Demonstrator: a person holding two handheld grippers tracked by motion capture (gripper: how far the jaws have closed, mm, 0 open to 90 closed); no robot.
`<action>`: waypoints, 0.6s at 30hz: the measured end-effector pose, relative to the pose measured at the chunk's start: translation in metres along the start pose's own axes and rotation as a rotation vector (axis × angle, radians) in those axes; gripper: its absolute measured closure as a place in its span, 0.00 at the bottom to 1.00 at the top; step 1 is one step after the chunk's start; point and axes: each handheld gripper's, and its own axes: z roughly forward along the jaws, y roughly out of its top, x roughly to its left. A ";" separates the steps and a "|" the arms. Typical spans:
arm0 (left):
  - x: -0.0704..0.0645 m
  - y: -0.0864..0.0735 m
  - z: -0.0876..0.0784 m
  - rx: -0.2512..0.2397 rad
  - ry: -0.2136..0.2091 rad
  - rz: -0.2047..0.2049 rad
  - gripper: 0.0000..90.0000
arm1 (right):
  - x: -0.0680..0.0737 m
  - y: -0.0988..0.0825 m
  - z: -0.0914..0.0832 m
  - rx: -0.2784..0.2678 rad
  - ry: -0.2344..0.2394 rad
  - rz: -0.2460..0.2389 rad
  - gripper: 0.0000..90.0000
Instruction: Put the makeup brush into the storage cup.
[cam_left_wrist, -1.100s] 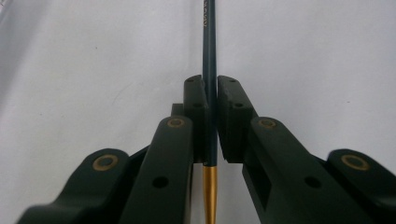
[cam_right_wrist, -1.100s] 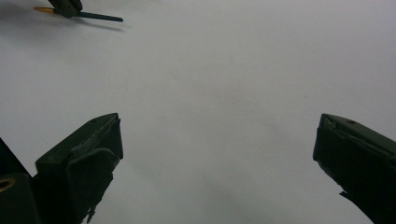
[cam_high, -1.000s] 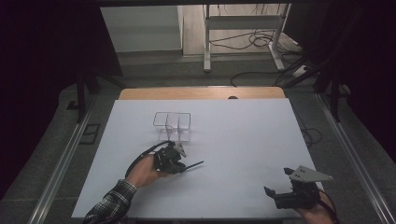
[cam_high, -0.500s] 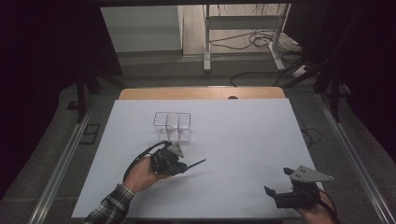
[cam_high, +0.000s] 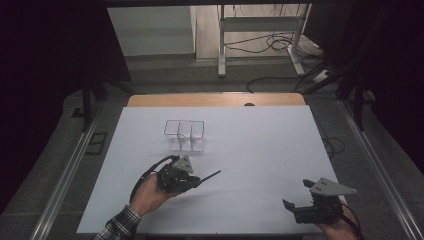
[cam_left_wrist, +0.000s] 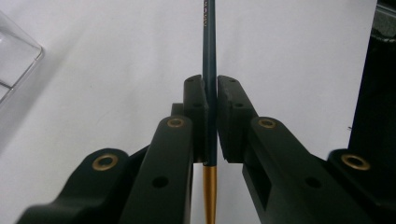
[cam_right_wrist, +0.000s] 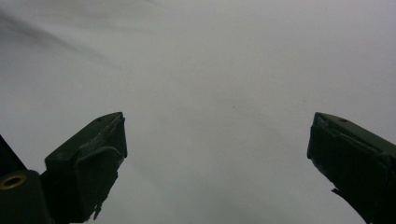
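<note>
Near the front edge of the white tabletop (cam_high: 260, 145), the right gripper (cam_high: 300, 200) sits low at the right, its hand partly cut off by the frame edge. In the right gripper view its fingers (cam_right_wrist: 93, 154) stand wide apart with nothing between them, over bare white surface.

Farther in, at the left, the left gripper (cam_high: 192, 181) has its fingers (cam_left_wrist: 196, 116) closed tight on a thin dark paintbrush (cam_left_wrist: 209, 70). The gold ferrule runs out of the bottom of the left gripper view, so the bristles are cut off. In the high view the handle sticks out as a thin line pointing right and slightly away, raised off the tabletop; its long axis runs along the fingers.

Beyond it, near but apart, stands a clear divided organiser (cam_high: 184, 135), its walls hard to make out against the white.
</note>
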 end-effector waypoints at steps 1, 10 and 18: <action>-0.001 0.000 -0.001 -0.009 0.003 0.003 0.93 | 0.000 0.000 0.000 -0.003 0.000 0.000 0.06; -0.016 -0.005 -0.009 -0.066 0.015 0.007 0.93 | 0.001 0.001 -0.001 -0.001 -0.003 -0.012 0.05; -0.028 -0.011 -0.015 -0.094 0.032 0.011 0.93 | 0.001 0.001 0.000 0.006 0.009 -0.025 0.05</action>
